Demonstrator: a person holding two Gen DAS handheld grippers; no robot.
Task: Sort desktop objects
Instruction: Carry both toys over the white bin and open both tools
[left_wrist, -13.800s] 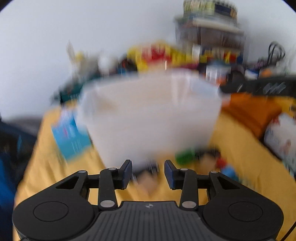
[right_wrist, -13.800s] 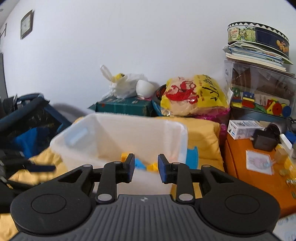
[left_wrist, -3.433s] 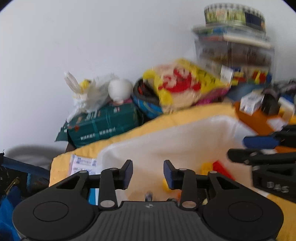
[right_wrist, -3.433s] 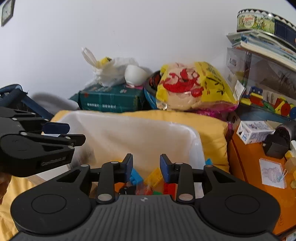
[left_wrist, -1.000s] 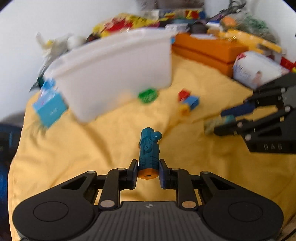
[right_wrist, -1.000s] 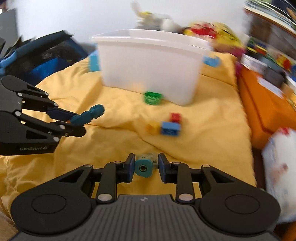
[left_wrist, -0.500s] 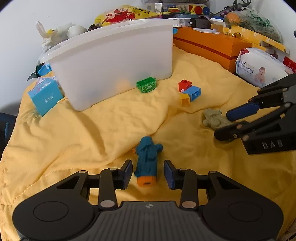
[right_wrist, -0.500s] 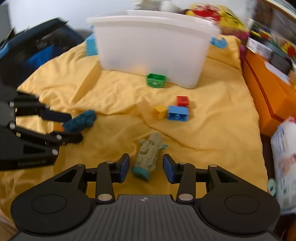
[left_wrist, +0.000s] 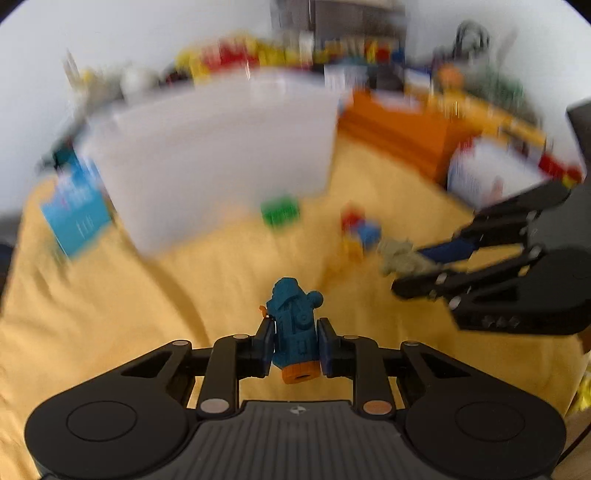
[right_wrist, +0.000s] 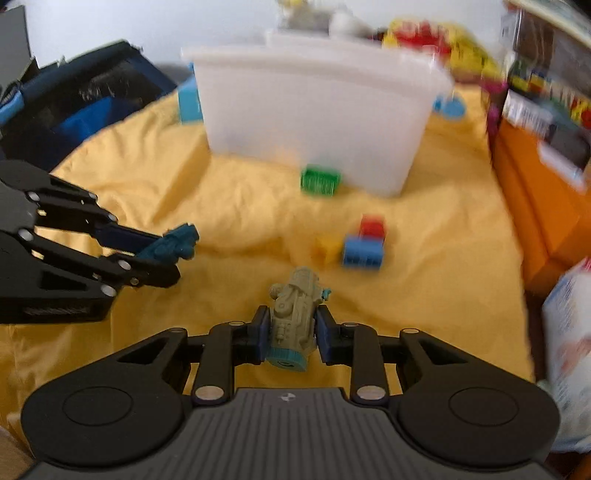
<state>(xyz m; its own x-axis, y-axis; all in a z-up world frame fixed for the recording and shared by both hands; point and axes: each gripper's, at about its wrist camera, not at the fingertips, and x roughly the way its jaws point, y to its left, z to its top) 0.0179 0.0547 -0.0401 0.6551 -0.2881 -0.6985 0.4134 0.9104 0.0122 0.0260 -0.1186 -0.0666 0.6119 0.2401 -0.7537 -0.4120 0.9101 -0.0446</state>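
My left gripper (left_wrist: 293, 339) has its jaws closing on a dark blue toy figure (left_wrist: 293, 321) with an orange base, and the pads press its sides just above the yellow cloth (left_wrist: 110, 314). My right gripper (right_wrist: 290, 332) is likewise closing on a grey-green toy figure (right_wrist: 295, 310) with a teal base, gripped between both pads. Each gripper shows in the other's view: the left gripper (right_wrist: 162, 258) with the blue toy (right_wrist: 173, 243), the right gripper (left_wrist: 406, 273) with the grey toy (left_wrist: 397, 254). A white plastic bin (right_wrist: 314, 110) stands behind.
A green brick (right_wrist: 320, 181) lies against the bin's front. Red (right_wrist: 372, 225), blue (right_wrist: 362, 254) and yellow (right_wrist: 327, 249) bricks sit together mid-cloth. An orange box (right_wrist: 535, 192) and a wipes pack (left_wrist: 491, 173) border the right; a blue carton (left_wrist: 75, 214) stands left of the bin.
Half a second ago both grippers stood open around toys lying on the cloth. Both have since closed on them, and the left one has risen with the blue toy.
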